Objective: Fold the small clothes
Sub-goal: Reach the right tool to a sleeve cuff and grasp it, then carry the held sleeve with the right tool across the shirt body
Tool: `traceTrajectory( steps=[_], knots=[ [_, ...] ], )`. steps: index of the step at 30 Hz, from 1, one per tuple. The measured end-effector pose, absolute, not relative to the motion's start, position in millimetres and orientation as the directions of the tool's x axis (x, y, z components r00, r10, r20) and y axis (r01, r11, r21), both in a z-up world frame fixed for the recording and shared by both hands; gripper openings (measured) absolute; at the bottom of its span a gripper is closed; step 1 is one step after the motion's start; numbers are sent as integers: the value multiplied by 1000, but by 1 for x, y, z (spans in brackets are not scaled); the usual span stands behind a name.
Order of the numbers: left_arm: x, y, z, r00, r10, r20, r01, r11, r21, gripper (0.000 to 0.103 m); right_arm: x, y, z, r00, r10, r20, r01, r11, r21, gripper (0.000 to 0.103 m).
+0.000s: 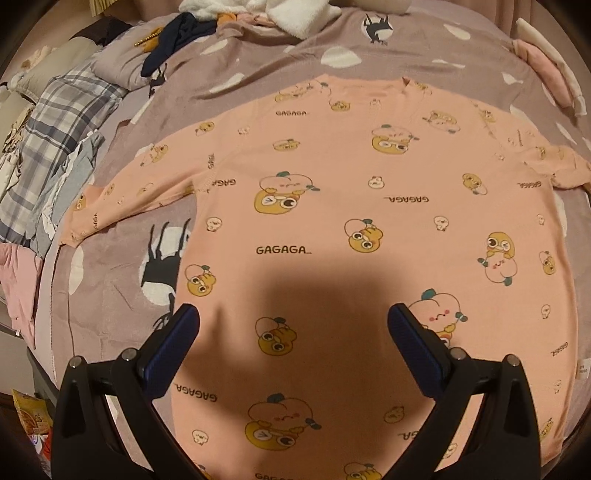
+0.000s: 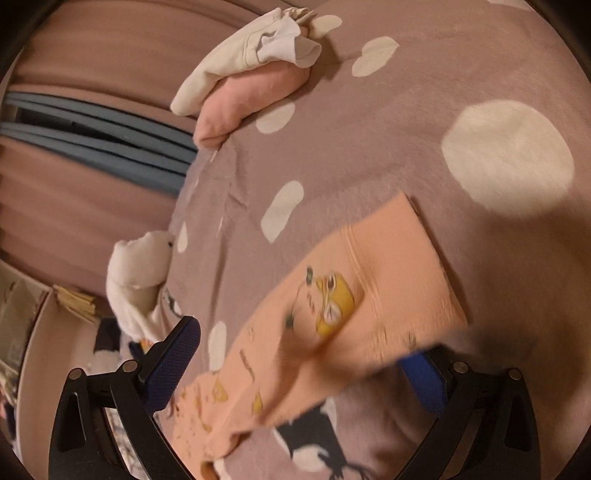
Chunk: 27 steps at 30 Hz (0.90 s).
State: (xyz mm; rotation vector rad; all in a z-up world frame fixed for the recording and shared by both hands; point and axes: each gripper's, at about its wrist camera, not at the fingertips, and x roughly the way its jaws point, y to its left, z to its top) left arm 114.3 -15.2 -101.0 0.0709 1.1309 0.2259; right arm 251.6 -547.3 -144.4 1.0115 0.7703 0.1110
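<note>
A pink long-sleeved child's top (image 1: 332, 221) with yellow cartoon prints and "GAGAGA" text lies spread flat on the mauve bedspread (image 1: 122, 266), both sleeves out to the sides. My left gripper (image 1: 293, 325) is open and empty, hovering over the lower body of the top. In the right wrist view, one sleeve of the top (image 2: 351, 295) lies between the wide-open fingers of my right gripper (image 2: 303, 343); the cuff end points away, and the sleeve drapes over the right finger's pad (image 2: 424, 380). The view is motion-blurred.
Folded pink and cream clothes (image 2: 255, 85) are stacked near the bed's edge. A white stuffed toy (image 2: 140, 273) sits by the edge. Plaid and grey garments (image 1: 62, 122) pile up at the left, with dark and white clothes (image 1: 229, 18) at the far end.
</note>
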Motion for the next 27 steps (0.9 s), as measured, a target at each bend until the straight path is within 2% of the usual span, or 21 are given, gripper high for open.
traceTrajectory(
  steps=[1,2,3,4,5,8,14,18,27],
  knots=[
    [115,-15,-101,406,212,-889,-141,976,168,102,251,-554,-143,754,388,-530,280,541,793,86],
    [116,-15,-101,406,210,-889,-142,976,166,102,250,-556,-142,763,360,-536,303,534,789,66],
    [117,-15,-100,411,207,-888,-144,976,161,102,249,-559,-144,762,340,-551,333,523,785,55],
    [117,-15,-99,416,204,-886,-147,977,156,102,248,-562,-148,751,325,-575,365,521,772,33],
    [118,-15,-99,418,202,-885,-149,977,153,102,246,-564,-150,731,304,-610,403,529,747,18],
    [120,-14,-97,428,200,-882,-160,977,144,102,238,-567,-151,733,291,-615,402,543,737,11],
    [112,-2,-81,461,218,-860,-205,969,135,102,240,-551,-125,723,186,-666,413,656,632,9],
    [107,10,-73,465,219,-858,-238,964,117,102,244,-539,-101,755,194,-627,357,679,641,9],
    [84,31,-50,498,197,-844,-277,959,61,102,250,-498,-59,751,197,-630,301,747,593,9]
  ],
)
